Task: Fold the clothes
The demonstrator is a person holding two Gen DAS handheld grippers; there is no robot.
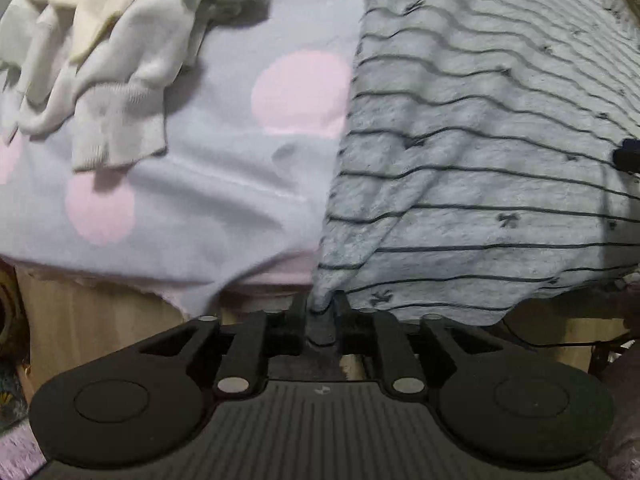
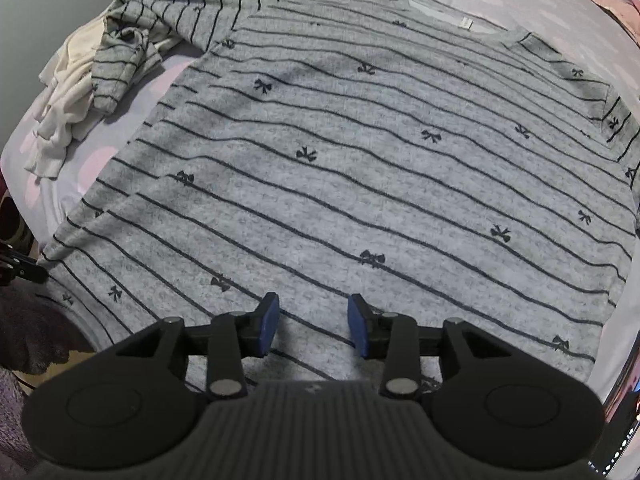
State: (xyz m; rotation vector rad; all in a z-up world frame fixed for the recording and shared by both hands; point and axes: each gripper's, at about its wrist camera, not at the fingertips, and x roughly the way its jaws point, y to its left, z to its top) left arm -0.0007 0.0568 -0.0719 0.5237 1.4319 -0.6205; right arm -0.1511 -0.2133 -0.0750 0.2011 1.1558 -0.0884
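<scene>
Right wrist view: shirt (image 2: 340,168) lies flat, long axis from hem at 6 to collar at 1 o'clock; right claw (image 2: 313,326) spread above it, left claw (image 1: 322,312) pinching its hem corner.

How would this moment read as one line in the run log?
left tongs: shut on hem corner of grey striped sweater | right tongs: open above hem | sweater: flat on dotted blanket, unfolded

Bedroom: polka-dot blanket (image 1: 224,184) (pink dots), laundry pile (image 1: 92,40).
</scene>
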